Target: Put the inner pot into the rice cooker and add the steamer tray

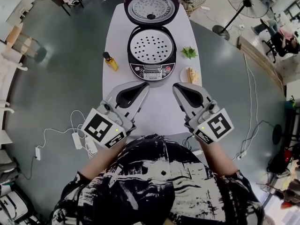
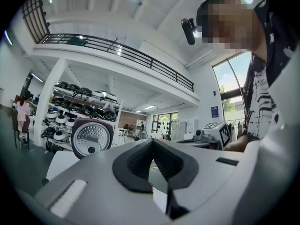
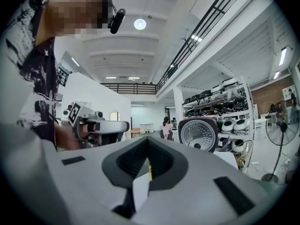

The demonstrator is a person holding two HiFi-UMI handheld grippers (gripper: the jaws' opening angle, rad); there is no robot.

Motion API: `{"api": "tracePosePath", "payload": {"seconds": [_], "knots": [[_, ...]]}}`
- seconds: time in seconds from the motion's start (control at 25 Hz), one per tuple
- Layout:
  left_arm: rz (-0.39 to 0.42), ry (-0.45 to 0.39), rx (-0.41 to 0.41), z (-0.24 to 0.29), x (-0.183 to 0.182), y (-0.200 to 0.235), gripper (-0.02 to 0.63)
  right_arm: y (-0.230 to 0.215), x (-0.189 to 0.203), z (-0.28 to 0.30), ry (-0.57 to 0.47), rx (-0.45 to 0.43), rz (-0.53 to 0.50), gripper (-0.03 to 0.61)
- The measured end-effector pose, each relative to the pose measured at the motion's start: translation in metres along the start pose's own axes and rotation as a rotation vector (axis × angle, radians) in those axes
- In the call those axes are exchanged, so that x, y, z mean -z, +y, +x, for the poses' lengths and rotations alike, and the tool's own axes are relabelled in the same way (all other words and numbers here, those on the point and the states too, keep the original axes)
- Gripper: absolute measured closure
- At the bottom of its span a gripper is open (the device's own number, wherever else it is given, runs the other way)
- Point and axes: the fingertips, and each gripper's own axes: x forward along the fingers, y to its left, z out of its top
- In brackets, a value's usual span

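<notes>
One rice cooker (image 1: 152, 72), label (image 1: 152, 78) apparently unreadable

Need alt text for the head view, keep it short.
An open rice cooker with a perforated steamer tray inside stands on a white table. The left tongs and right tongs are held shut and empty in front of it.

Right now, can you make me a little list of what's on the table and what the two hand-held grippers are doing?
Table: long white table
Cooker: dark round rice cooker, lid flipped open
Inside cooker: silvery steamer tray with holes
Left of cooker: small yellow bottle
Right of cooker: green leafy bunch; small plate, contents unclear
Left hand-held gripper: shut, empty, over table's near end
Right hand-held gripper: shut, empty, beside the left one
</notes>
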Motion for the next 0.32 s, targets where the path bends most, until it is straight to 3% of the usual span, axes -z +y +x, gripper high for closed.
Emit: {"api": "tracePosePath", "payload": {"seconds": [0.32], "knots": [[0.002,-0.004,0.007,0.0035,-0.0015,-0.0051,0.609,-0.0030,-0.0018,-0.0062,0.004,0.012,-0.008,0.583]]}}
